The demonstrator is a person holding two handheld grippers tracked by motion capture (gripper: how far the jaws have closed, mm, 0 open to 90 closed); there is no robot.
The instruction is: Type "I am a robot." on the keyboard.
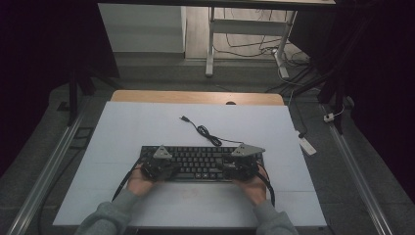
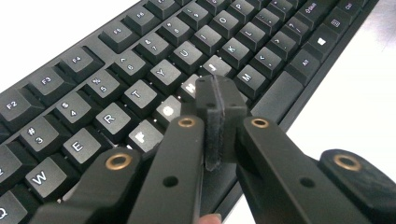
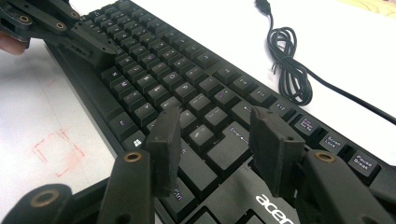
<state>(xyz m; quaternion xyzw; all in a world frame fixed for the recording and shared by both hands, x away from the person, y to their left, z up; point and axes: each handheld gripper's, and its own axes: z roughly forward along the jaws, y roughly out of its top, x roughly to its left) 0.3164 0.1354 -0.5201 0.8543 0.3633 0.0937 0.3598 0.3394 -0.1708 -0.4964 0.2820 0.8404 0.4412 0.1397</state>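
Both my tongs sit over the black full-size plastic keyboard, low in the middle of the high view.

My left gripper has its jaws pressed together with nothing between them, the tip over the lit keys near H at the centre of its own view. My right gripper stands spread above the keys around Enter, pinching nothing. The keyboard lies on the white tabletop sheet, its coiled black cable running toward the upper middle.
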